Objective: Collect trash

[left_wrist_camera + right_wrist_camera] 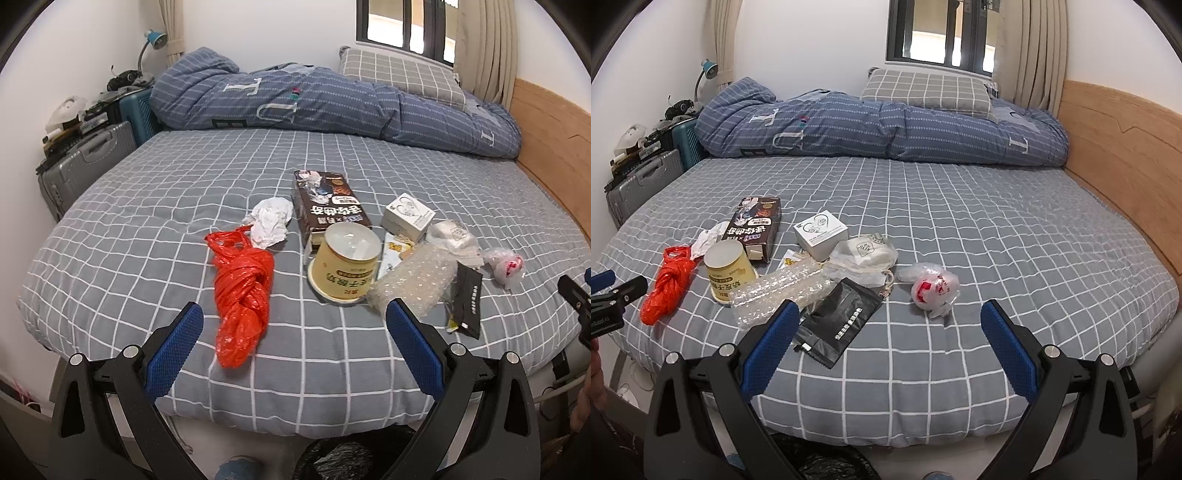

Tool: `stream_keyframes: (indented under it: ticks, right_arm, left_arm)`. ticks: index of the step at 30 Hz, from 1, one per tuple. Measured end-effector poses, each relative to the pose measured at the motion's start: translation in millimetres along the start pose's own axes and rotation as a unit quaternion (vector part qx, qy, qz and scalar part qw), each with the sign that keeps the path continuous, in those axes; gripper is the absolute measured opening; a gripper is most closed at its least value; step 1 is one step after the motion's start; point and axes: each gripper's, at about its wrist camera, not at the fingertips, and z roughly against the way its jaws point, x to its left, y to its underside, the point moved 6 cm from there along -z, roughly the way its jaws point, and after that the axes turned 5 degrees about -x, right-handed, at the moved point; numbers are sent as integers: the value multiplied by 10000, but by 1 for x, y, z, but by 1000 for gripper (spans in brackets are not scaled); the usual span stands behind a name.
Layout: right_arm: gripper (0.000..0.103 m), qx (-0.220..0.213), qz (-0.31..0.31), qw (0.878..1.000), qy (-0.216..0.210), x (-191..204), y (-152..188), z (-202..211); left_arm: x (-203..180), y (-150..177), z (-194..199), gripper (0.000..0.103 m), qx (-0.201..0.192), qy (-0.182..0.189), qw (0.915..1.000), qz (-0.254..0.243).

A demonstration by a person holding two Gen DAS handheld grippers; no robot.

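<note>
Trash lies on the grey checked bed (147, 221). A knotted red plastic bag (242, 295) lies in front of my open left gripper (294, 314). Beside it are crumpled white paper (271, 221), a dark snack box (328, 206), a yellow tub (345, 264), bubble wrap (413, 280), a black pouch (467, 306), a white box (406, 216) and a small clear bag with red print (504, 264). My right gripper (886, 314) is open and empty, above the bed edge between the black pouch (838, 321) and the small clear bag (932, 288). The red bag (666, 286) lies at its left.
A folded blue quilt (332, 107) and a checked pillow (399, 75) lie at the back. A wooden headboard (1126, 155) runs along the right. Suitcases (85, 162) stand left of the bed. A black bag (823, 461) sits on the floor below the bed edge.
</note>
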Motion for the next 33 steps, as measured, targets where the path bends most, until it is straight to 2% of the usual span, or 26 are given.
stream_keyframes:
  ticks: [6, 8, 9, 11, 12, 15, 22, 28, 31, 33]
  right_arm:
    - [95, 165, 136, 9991, 360, -16, 2, -33]
    - [95, 235, 197, 9985, 460, -22, 5, -44]
    - [95, 282, 194, 9981, 508, -27, 6, -50]
    - [95, 357, 142, 9978, 538, -34, 8, -57]
    - [95, 397, 95, 9976, 562, -39, 9, -61]
    - [95, 488, 73, 9970, 601, -45, 10, -73]
    - [95, 780, 60, 9953, 577, -51, 14, -111]
    - [95, 844, 116, 9947, 582, -49, 14, -131]
    - [89, 964, 74, 9938, 552, -51, 18, -144]
    - [87, 1033, 25, 9933, 508, -52, 21, -150]
  left_arm:
    - [26, 5, -40, 97, 440, -233, 9987, 49]
    - [34, 4, -55, 97, 493, -300, 9983, 84]
    - [37, -1, -60, 97, 330, -245, 9990, 160]
    - [41, -2, -72, 97, 446, -202, 9987, 115]
    - [41, 1, -81, 97, 650, -138, 9977, 142]
    - [48, -1, -93, 97, 714, -243, 9971, 112]
    - [49, -4, -115, 97, 837, -187, 9962, 136]
    - [52, 1, -130, 90, 1041, -115, 9943, 215]
    - [51, 5, -133, 82, 1071, -156, 9941, 122]
    - [51, 8, -136, 67, 1157, -103, 9931, 132]
